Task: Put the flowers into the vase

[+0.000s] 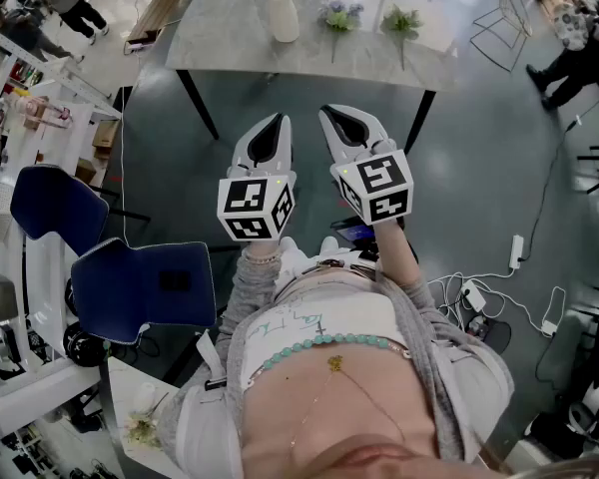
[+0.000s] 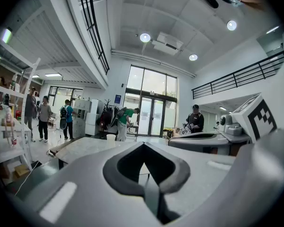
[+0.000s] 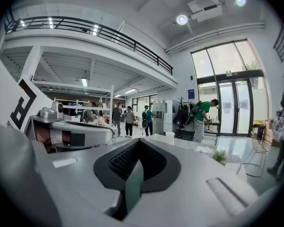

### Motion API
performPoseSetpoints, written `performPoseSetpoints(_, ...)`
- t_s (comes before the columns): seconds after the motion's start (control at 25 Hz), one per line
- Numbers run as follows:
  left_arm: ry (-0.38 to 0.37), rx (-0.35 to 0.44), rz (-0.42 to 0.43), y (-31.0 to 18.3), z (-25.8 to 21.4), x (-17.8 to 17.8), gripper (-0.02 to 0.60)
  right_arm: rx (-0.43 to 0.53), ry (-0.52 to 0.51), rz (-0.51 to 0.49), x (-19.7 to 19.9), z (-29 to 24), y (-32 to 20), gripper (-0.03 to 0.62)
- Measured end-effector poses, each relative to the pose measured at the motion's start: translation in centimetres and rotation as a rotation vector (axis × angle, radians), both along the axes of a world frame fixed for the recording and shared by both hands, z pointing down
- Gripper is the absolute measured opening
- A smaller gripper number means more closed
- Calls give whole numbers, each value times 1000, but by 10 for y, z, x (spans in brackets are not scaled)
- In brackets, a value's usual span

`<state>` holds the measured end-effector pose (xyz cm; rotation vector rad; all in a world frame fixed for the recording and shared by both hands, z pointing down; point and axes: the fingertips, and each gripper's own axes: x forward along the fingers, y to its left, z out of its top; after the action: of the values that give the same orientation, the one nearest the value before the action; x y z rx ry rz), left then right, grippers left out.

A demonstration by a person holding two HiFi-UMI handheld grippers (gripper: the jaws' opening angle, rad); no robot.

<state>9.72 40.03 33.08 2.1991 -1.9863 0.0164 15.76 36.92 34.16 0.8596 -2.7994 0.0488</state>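
Note:
A white vase [image 1: 282,12] stands on the grey table [image 1: 230,38] far ahead of me. To its right lie two flowers, a bluish-purple one [image 1: 339,14] and a green-and-white one [image 1: 401,20]. Both grippers hang close to my body, well short of the table. The left gripper [image 1: 276,120] is shut with nothing in it, and so is the right gripper [image 1: 327,113]. In the left gripper view the vase [image 2: 111,137] is small beyond the closed jaws [image 2: 143,144]. The right gripper view shows the vase [image 3: 169,135] and a flower [image 3: 219,156] past its jaws [image 3: 139,140].
Two blue chairs [image 1: 145,287] stand at my left by white shelving. A wire stand [image 1: 504,18] is at the table's right end, and cables with a power strip [image 1: 514,252] lie on the floor at right. Several people stand in the background.

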Motion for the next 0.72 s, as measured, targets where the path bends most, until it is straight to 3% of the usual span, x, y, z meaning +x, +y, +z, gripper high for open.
performPoseSetpoints(0.32, 0, -3, -1, -9, 0, 17, 0, -12, -22, -9, 15, 2, -9, 26)
performPoseSetpoints(0.72, 25, -10, -21, -10, 5, 14, 0, -38, -25, -124, -2, 6, -3, 26)
